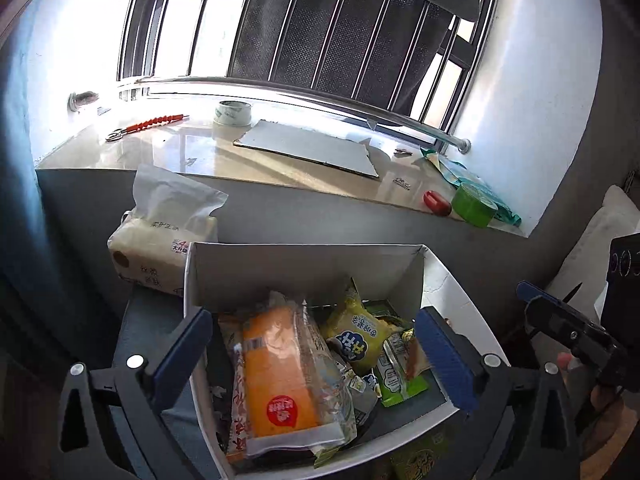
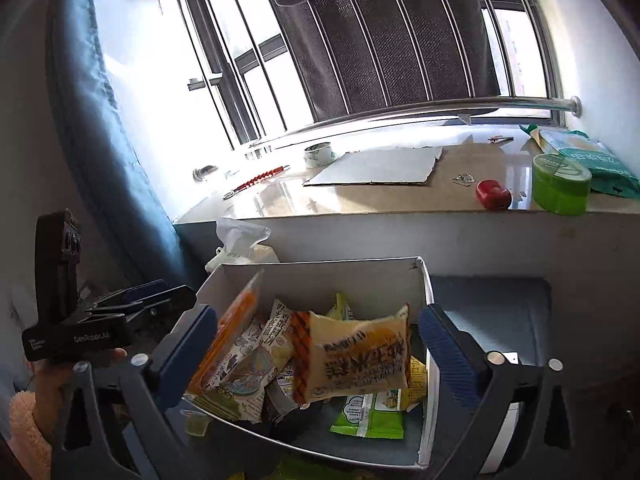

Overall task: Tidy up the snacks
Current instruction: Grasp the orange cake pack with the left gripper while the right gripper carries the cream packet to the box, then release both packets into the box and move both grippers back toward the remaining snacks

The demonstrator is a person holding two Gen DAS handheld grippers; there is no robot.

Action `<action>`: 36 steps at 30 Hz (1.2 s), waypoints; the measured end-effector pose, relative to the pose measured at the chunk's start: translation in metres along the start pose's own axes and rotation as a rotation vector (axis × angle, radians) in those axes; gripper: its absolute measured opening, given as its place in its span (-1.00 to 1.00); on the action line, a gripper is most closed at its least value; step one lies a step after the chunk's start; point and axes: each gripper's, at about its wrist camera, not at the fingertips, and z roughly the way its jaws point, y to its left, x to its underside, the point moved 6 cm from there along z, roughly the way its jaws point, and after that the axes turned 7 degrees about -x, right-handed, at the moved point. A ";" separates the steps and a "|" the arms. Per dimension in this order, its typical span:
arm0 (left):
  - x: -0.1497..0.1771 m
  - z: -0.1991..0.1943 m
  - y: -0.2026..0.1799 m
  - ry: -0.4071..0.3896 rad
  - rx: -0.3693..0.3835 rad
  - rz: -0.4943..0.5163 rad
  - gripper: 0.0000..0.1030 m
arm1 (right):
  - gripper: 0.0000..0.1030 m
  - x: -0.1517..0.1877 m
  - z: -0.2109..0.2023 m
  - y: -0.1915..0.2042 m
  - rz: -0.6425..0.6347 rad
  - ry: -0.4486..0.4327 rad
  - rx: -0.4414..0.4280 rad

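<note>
A white cardboard box (image 1: 304,268) holds several snack packets. An orange packet (image 1: 280,372) lies on top at its left, a yellow packet (image 1: 360,336) and a green packet (image 1: 396,380) at its right. My left gripper (image 1: 316,356) is open and empty, its blue fingers (image 1: 444,356) spread over the box. In the right wrist view the box (image 2: 320,276) shows a yellow packet (image 2: 356,356) on top and a green packet (image 2: 368,416) below. My right gripper (image 2: 320,348) is open and empty above them. Each view shows the other gripper at its edge.
A tissue pack (image 1: 160,240) stands behind the box at the left. The marble window sill (image 1: 200,152) carries a cardboard sheet (image 1: 308,148), a tape roll (image 1: 232,114), a green tub (image 1: 474,204) and a red object (image 1: 436,202). A blue curtain (image 2: 100,120) hangs at the left.
</note>
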 end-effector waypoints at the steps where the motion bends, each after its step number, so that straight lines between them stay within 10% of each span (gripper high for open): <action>1: 0.001 -0.004 0.001 -0.007 -0.007 0.003 1.00 | 1.00 0.002 -0.002 -0.001 0.013 -0.003 -0.006; 18: 0.051 -0.116 -0.012 -0.148 0.084 0.099 1.00 | 1.00 0.042 -0.098 0.048 -0.061 -0.064 -0.030; 36: 0.204 -0.126 -0.007 -0.056 0.113 0.008 1.00 | 1.00 0.218 -0.133 0.035 0.112 0.009 0.116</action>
